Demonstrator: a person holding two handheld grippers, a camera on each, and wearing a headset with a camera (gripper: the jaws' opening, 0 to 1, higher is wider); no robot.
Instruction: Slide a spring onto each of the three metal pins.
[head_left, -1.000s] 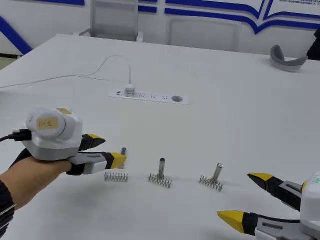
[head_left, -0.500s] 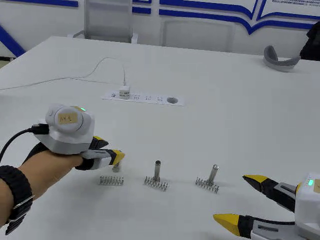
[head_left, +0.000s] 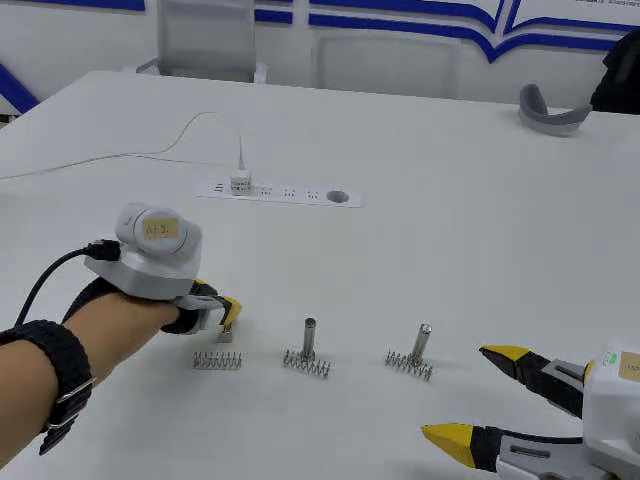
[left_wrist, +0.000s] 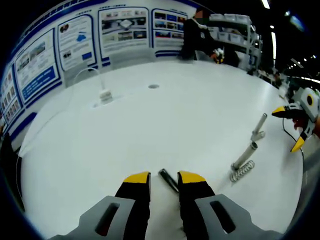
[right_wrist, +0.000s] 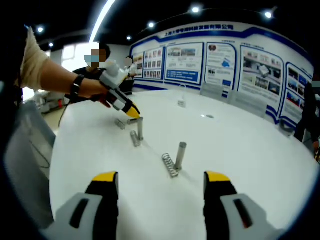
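While stationed at a white tabletop (head_left: 470, 230), brackets the left pin (left_wrist: 169, 180) with the left tongs (head_left: 228, 312), jaws at a narrow gap and the dark shaft slanting between the yellow tips in the left gripper view. Cannot tell whether those tips actually pinch the metal. Holds the right tongs (head_left: 475, 395) spread wide and empty, low over the near right of the tabletop, well apart from the row of parts.

Shows three pins standing in a line across the tabletop, each with a spring lying flat just in front of it: left spring (head_left: 217, 360) just below the left tongs in the head view, middle spring (head_left: 306, 364) at the foot of the middle pin (head_left: 309, 338), right spring (head_left: 409, 365) at the foot of the right pin (head_left: 421, 342). Leaves all three springs on the tabletop, off the shafts.

Frames, in the right gripper view, the right pin and its spring straight ahead between the open jaws, with the other two pins and the left tongs farther off to the left.

Includes, beyond the row, a white power strip (head_left: 280, 192) with an adapter (head_left: 240, 181) plugged in, a thin cable (head_left: 120, 152) trailing left, a grey curved object (head_left: 548, 110) near the far right edge, and a black wristband (head_left: 62, 368) on the left arm.
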